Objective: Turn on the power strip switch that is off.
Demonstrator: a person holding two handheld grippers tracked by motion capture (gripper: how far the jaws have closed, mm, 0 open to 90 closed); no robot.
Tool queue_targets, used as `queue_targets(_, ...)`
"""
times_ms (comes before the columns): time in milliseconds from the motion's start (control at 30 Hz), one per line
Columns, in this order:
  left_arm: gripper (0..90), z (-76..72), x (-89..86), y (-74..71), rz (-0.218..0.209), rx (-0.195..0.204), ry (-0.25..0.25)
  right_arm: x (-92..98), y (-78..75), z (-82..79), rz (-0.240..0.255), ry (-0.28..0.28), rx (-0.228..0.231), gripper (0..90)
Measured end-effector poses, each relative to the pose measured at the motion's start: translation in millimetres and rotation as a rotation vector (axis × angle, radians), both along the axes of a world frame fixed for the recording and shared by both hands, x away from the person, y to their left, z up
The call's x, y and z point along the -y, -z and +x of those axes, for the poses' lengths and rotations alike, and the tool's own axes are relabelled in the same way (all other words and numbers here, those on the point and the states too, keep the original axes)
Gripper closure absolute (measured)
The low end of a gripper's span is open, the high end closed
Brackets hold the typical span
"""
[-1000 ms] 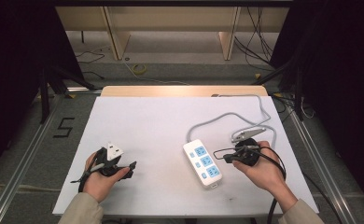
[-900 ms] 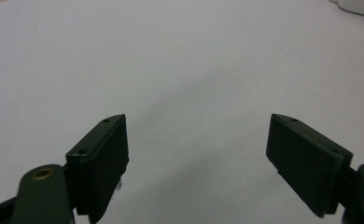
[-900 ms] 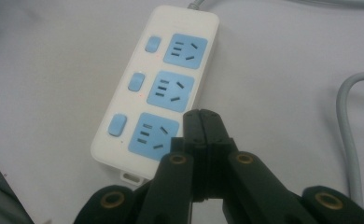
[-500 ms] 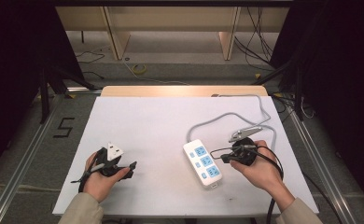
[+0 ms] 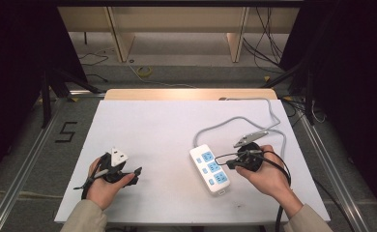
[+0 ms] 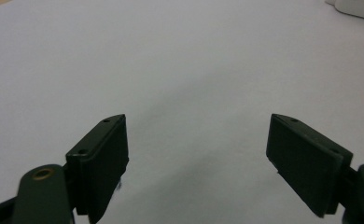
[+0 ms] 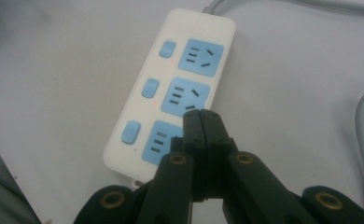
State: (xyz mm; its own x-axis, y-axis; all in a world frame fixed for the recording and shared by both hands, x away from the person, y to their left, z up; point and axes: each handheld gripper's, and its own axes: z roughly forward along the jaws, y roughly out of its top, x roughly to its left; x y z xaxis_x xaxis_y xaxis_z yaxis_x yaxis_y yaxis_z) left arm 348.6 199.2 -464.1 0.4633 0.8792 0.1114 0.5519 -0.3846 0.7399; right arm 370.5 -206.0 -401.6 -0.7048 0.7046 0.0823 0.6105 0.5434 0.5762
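Power strip (image 7: 171, 91) on the desk (image 5: 157, 125): right gripper (image 7: 202, 122), jaws together, poised above its nearest socket to press a switch next; left gripper (image 6: 196, 163), jaws apart, idle well away.

Even overhead light brightens the white table (image 5: 167, 130); surroundings stay dark, and both close views look soft.

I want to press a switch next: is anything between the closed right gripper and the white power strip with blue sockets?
Nothing visible. The right gripper, jaws shut, hangs just over the white power strip, bare white table around it.
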Motion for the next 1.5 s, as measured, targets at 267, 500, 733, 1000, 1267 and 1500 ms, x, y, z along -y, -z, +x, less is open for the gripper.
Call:
queue_targets(267,20.8,0.0,0.1,0.0,-0.001,0.001,-0.001,-3.2,0.4,0.3,-0.006,-0.005,-0.011,90.0)
queue_targets(500,20.9,0.0,0.2,0.1,-0.001,0.001,-0.001,-6.0,0.7,0.4,-0.012,-0.016,-0.017,90.0)
queue_targets(733,20.9,-0.1,0.4,-0.2,-0.001,0.001,-0.001,-9.4,0.7,0.7,-0.015,-0.026,-0.025,90.0)
queue_targets(1000,20.9,0.0,0.2,-0.2,-0.002,0.002,0.000,-13.6,0.7,0.8,-0.020,-0.038,-0.032,90.0)
queue_targets(1267,20.9,-0.1,0.4,0.0,-0.001,0.001,0.001,-17.7,0.7,0.9,-0.024,-0.049,-0.034,90.0)
queue_targets(1500,20.9,-0.1,0.4,-0.3,-0.002,0.003,0.000,-22.2,1.6,1.0,-0.032,-0.059,-0.044,90.0)
